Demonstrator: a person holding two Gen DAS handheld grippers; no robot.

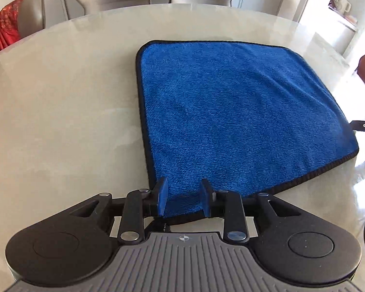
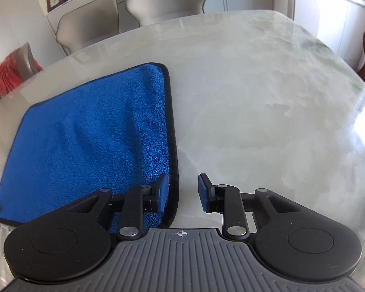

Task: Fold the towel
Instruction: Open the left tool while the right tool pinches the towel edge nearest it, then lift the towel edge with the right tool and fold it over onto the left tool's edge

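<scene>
One blue plush towel with black stitched edging [image 1: 231,112], a single layer spread flat; one pale glossy marble-patterned table [image 1: 60,121]; two black two-finger grippers with blue pads, the left gripper [image 1: 184,199] and the right gripper [image 2: 184,193], each with two fingers set apart; two beige upholstered chairs with curved backs [image 2: 124,12] along the far table edge; one grey chair draped with one red patterned cloth [image 1: 4,29]; one cream mug [image 1: 342,6] on a shelf.
</scene>
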